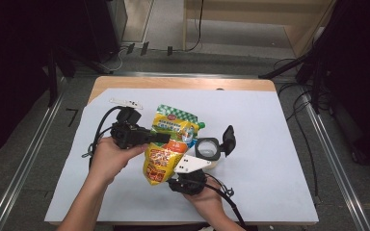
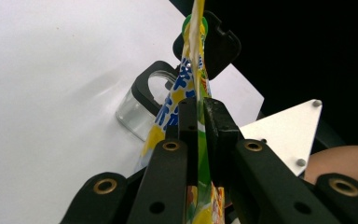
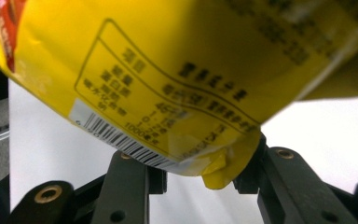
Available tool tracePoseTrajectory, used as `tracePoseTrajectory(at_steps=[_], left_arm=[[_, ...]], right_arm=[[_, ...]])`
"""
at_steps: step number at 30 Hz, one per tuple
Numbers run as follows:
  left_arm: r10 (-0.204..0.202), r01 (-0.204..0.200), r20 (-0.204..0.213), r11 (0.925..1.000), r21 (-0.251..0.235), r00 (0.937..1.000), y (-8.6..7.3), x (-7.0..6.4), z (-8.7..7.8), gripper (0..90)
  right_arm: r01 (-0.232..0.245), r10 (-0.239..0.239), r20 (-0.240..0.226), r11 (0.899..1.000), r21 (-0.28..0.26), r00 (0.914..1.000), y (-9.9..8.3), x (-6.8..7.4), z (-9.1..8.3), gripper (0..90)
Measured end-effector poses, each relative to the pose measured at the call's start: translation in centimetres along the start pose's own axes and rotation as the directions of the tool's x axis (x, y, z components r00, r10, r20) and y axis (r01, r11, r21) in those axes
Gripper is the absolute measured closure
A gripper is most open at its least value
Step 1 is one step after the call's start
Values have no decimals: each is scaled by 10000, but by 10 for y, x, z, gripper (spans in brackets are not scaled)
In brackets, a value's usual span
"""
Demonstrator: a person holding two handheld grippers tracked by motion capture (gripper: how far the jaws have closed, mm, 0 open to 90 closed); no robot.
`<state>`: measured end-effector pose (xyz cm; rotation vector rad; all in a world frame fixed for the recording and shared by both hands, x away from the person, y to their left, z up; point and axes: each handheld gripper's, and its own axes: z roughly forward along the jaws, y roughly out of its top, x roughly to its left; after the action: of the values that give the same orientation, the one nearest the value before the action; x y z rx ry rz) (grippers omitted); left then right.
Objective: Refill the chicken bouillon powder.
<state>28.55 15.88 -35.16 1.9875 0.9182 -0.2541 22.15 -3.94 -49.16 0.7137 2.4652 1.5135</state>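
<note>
Both grippers hold a snack bag above the desk.
The left gripper [image 1: 160, 138] is clamped on the bag's [image 1: 167, 144] edge near the middle; the right gripper [image 3: 200, 179] pinches its bottom corner. A jar [image 1: 207, 150] with its lid [image 1: 229, 138] open stands just beside the bag on the desk [image 1: 270, 159].

The high view is evenly lit from above: the white table cover [image 1: 270, 144] is bright, while the upper left and right corners of the frame fall to near black. Shadows under the forearms are soft and short. The picture is slightly soft and low in detail.

In the left gripper view the white surface is almost blown out at upper left, the right side is black, and the near jaws are blurred.

In the right gripper view the yellow pouch [image 3: 168, 60] is close and out of focus, its print smeared.
</note>
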Motion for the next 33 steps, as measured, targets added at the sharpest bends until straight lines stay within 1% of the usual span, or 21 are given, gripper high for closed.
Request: tracePoseTrajectory(at_steps=[2, 5, 9, 13, 16, 18, 22, 24, 26, 29, 33], left_arm=[[82, -82, 19, 9999, 82, 10000, 0, 0, 4, 862], [83, -84, 64, 9999, 113, 9999, -1, 0, 7, 858], [240, -240, 16, 9996, 144, 9997, -1, 0, 10, 859], [183, -184, 47, 9998, 107, 9998, -2, 0, 13, 856], [256, -256, 26, 9996, 152, 9997, -2, 0, 14, 855], [233, -233, 31, 9996, 159, 9997, -2, 1, 15, 855], [262, -264, 66, 9993, 246, 9996, -2, 1, 17, 854], [284, -285, 16, 9992, 292, 9996, -2, 0, 19, 852], [304, -303, -9, 9988, 377, 9995, -2, -1, 21, 850], [427, -427, 24, 9980, 463, 9991, -2, -1, 24, 849], [525, -527, 42, 9978, 404, 9986, -1, -2, 25, 849]], right_arm=[[159, -159, -46, 9999, 22, 9999, 0, 3, -1, 655], [278, -278, -156, 9996, 23, 9995, 2, 7, -1, 658], [262, -262, -198, 9997, 1, 9995, 3, 10, -2, 660], [209, -208, -274, 9998, 48, 9994, 3, 12, -2, 659], [191, -190, -276, 9998, 31, 9994, 3, 13, -3, 658], [177, -176, -231, 9998, 68, 9996, 3, 13, -3, 658], [126, -121, -326, 9998, 128, 9994, 4, 15, -4, 655], [251, -248, -265, 9996, 144, 9993, 5, 17, -4, 652], [227, -223, -361, 9997, 117, 9991, 5, 18, -5, 650], [309, -305, -412, 9995, 87, 9987, 6, 21, -6, 648], [170, -169, -519, 9999, 23, 9985, 8, 22, -7, 648]])
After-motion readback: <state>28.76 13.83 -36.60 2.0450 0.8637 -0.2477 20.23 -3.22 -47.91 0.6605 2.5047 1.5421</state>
